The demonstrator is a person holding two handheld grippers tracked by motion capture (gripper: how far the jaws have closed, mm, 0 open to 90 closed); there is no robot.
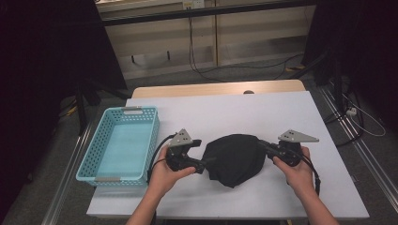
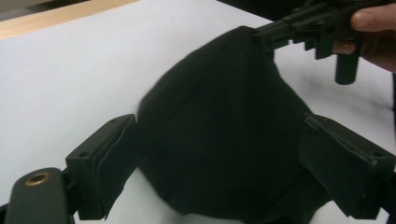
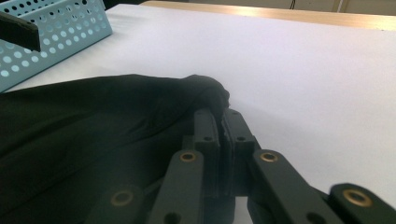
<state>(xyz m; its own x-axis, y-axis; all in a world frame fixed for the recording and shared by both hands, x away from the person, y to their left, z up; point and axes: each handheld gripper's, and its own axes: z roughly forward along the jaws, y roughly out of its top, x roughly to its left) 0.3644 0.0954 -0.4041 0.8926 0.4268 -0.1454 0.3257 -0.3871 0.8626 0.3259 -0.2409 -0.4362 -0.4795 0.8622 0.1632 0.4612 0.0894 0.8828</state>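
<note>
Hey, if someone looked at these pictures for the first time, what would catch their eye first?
Probably the black cloth bunched in the middle of the white table, with a hand-held gripper at each side. The right gripper is shut on its edge, while the left gripper stands open around the near side. After that, the light blue perforated basket at the table's left edge, which looks empty.

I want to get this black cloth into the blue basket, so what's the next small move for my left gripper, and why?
Probably close the left gripper on the black cloth. Its jaws stand open on either side of the near edge, while the right gripper is already pinching the far edge. The basket waits at the left.
</note>
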